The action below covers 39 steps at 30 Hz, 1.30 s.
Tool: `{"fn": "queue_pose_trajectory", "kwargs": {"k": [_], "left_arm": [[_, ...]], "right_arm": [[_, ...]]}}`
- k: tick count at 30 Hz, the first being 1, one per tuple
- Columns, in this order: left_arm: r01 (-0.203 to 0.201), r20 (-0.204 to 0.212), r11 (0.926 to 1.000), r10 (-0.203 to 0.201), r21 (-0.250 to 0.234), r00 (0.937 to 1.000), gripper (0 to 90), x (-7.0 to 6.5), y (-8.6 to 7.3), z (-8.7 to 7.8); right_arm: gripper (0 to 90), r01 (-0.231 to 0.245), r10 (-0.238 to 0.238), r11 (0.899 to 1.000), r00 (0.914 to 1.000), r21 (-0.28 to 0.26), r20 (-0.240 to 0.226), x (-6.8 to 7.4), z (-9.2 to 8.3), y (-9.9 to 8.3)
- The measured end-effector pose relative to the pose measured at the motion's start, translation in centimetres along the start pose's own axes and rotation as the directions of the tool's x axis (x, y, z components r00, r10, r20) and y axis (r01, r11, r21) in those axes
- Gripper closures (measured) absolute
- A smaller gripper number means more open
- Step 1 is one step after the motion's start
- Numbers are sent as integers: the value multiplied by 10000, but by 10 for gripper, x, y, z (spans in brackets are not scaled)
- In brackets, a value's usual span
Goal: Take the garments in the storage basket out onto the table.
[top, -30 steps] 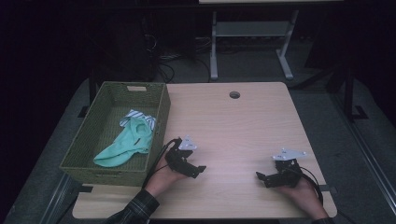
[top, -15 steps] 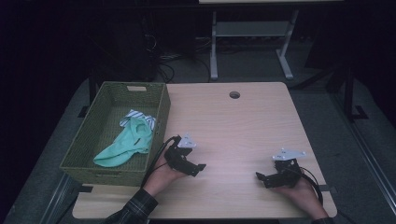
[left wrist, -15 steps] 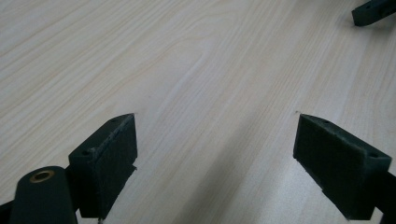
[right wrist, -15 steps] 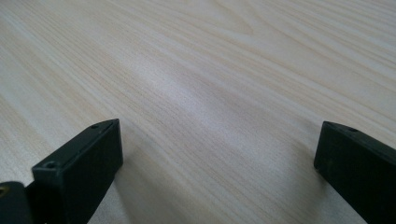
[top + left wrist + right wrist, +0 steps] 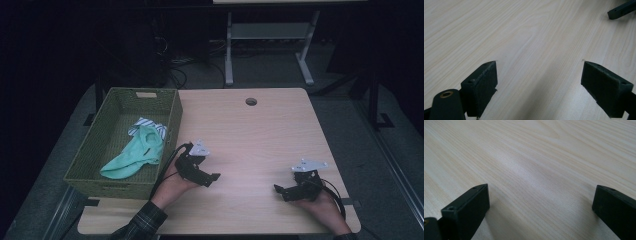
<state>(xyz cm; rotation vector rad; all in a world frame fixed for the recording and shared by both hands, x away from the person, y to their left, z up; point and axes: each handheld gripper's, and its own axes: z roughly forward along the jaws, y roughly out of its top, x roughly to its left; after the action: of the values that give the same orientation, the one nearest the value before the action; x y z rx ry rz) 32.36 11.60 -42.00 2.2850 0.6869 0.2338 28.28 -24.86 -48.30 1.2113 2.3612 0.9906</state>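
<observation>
— Pale wood surface point(image 5: 260, 130): what's on its left edge?
— Woven basket point(image 5: 172, 125) holding a mint cloth point(image 5: 132, 155) (striped fabric behind). Left tongs point(image 5: 212, 177) beside it, spread, empty.
— Near the right corner?
— Right tongs point(image 5: 279, 190), spread, empty.

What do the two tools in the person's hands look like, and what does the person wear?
Both the left tool and the right tool are black, each with a grey three-cornered plate on top and a black cable trailing behind. Their jaws end in flat, dark rectangular pads. The left forearm has a dark plaid sleeve.
</observation>
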Motion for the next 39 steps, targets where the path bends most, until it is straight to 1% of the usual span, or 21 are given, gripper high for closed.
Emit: {"fn": "queue_pose_trajectory", "kwargs": {"k": [8,12,20,23,29,31,36,37,39], "left_arm": [[-46,-10,10000,46,-38,10000,130,1,5,-5],[-45,-3,9999,45,-139,10000,131,1,8,-9],[-5,137,9998,7,-178,9999,131,2,12,-12],[-2,273,9998,8,-223,9996,131,2,14,-13],[-66,424,9998,73,-164,9991,130,3,18,-16],[-112,393,9999,116,-93,9992,131,3,19,-17],[14,445,9999,-7,-163,9990,133,4,22,-19],[-67,437,9999,72,-115,9990,133,5,23,-20],[-96,439,9999,100,-93,9990,134,6,24,-21]], "right_arm": [[6,-3,3,10000,10000,4,0,0,0,0],[6,0,0,10000,10000,-1,1,0,0,0],[6,-2,2,10000,10000,7,0,0,0,0],[6,-10,10,10000,10000,9,1,0,0,0],[6,-6,6,10000,10000,6,0,0,0,0],[6,-6,6,10000,10000,7,1,0,0,0],[6,-6,6,10000,10000,6,1,0,0,0],[6,-7,7,10000,10000,8,2,0,0,0],[6,-11,11,10000,10000,6,1,0,0,0]]}}
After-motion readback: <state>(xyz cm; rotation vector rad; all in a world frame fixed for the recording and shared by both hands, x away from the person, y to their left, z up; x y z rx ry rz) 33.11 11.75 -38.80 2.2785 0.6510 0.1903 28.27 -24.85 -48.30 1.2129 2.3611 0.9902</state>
